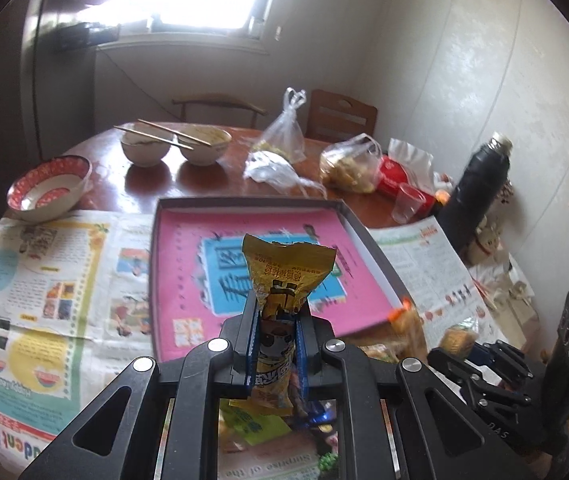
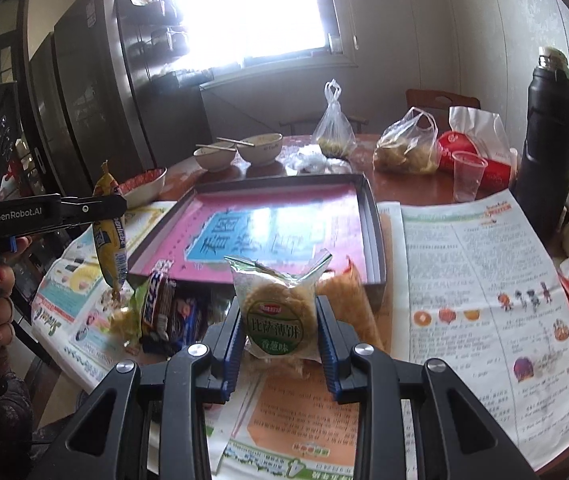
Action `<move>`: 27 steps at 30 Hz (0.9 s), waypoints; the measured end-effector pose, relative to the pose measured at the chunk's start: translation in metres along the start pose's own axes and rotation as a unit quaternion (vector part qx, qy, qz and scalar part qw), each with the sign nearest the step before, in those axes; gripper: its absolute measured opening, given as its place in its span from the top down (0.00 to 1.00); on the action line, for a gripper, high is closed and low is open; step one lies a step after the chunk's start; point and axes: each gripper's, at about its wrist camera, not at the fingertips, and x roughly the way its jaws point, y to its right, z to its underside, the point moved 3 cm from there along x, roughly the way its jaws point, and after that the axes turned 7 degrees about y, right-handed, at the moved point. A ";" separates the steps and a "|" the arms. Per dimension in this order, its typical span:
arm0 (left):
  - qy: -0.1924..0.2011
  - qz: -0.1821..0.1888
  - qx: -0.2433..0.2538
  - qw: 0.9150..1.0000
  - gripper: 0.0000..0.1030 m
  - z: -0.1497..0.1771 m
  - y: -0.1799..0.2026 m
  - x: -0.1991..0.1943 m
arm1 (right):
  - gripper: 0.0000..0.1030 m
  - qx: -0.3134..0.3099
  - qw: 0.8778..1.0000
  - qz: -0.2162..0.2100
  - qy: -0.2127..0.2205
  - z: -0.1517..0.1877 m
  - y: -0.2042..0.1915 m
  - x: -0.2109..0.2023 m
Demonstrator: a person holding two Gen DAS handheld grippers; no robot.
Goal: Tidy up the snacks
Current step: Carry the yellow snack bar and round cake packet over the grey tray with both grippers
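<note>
Left hand-held gripper [image 1: 276, 320] fills the near edge of my left view, jaws pinched right down on a yellow snack packet [image 1: 280, 276]. Packet stands roughly upright between the pads, long axis along the fingers, torn top edge pointing away from me. From the right view the same yellow snack packet [image 2: 109, 232] hangs clear of the worktop, off the tray's near left corner.

Right hand-held gripper [image 2: 278, 336] is closed to a narrow gap on a clear cracker pack [image 2: 274, 312] with a green round label. Pads press both sides, pack's flat face toward the camera.

Target, I judge, is the shallow tray [image 1: 368, 236] with the pink liner. It sits directly ahead of both grippers on the far side, empty so far. From the left gripper it lies straight ahead and below. From the right gripper it's ahead and slightly left, with the near wall [image 2: 378, 276] just beyond the cracker pack. Neither hand looks clearly nearer.

Remaining snack pile [image 2: 164, 312] lies on the newspaper [image 2: 464, 272] just short of the tray's near left corner, between the two grippers.

Next move needs each pack carried over the near wall before release.
</note>
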 end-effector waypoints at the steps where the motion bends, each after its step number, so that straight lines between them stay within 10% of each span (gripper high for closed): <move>1: 0.004 -0.005 -0.001 1.000 0.85 -0.002 -0.003 -0.001 | 0.67 0.000 1.000 0.000 0.001 -0.003 0.000 0.001; 27: -0.017 -0.052 -0.033 0.998 0.85 -0.009 -0.047 0.068 | 0.67 0.009 1.000 0.024 -0.007 -0.046 0.033 0.068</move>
